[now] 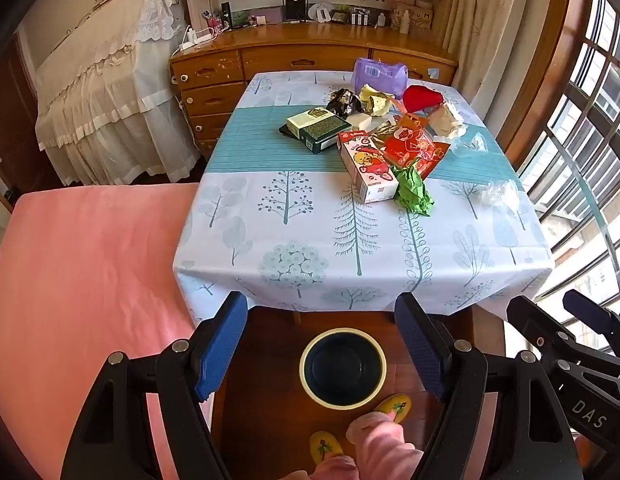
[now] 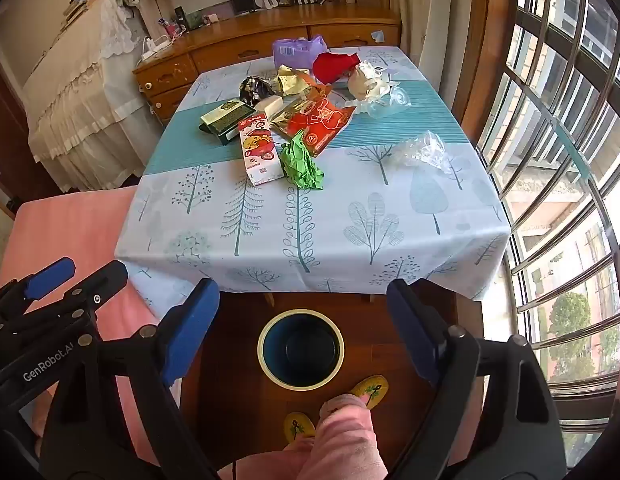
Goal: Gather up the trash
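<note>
Beyond both wide, empty tongs, left [image 1: 321,346] and right [image 2: 299,330], trash litters the desk [image 2: 310,216]. Nearest, the crumpled green paper [image 2: 301,162] is best pinched first, then dropped into the bin [image 2: 300,347] below.

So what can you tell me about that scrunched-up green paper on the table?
The green paper is a bright leaf-green sheet crumpled into a loose, lumpy wad with sharp creases. It looks like thin tissue or wrapping paper. It lies on the tree-patterned tablecloth, at the near edge of the trash pile. It sits right against the cartoon carton on one side, and its far end overlaps the red packet. Neither gripper touches it.
</note>
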A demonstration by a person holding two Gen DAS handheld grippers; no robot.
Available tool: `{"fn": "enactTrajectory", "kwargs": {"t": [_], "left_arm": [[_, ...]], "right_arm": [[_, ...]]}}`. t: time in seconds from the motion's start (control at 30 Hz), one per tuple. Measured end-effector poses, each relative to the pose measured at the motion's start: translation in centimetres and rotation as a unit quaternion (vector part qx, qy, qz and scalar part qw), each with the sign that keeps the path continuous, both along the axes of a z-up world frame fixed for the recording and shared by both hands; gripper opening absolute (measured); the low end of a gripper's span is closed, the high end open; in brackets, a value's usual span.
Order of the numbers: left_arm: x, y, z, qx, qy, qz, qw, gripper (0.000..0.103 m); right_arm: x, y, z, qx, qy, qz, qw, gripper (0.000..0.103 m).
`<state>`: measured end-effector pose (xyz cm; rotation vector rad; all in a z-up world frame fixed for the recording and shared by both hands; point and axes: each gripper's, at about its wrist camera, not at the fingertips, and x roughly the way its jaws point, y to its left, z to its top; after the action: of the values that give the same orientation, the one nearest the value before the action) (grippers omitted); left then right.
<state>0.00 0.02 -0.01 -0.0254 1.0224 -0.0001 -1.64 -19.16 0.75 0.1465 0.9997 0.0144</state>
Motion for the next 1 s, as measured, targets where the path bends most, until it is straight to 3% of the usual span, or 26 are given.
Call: {"fn": "enactTrajectory", "kwargs": {"t": [1.0], "left_arm": [[-1.7, -0.5, 0.0, 0.014, -0.008, 0.005, 0.9999, 0.077]], "right_arm": [[-1.9, -0.8, -0.1, 0.002, 0.000, -0.006, 1.000, 0.084]]}}
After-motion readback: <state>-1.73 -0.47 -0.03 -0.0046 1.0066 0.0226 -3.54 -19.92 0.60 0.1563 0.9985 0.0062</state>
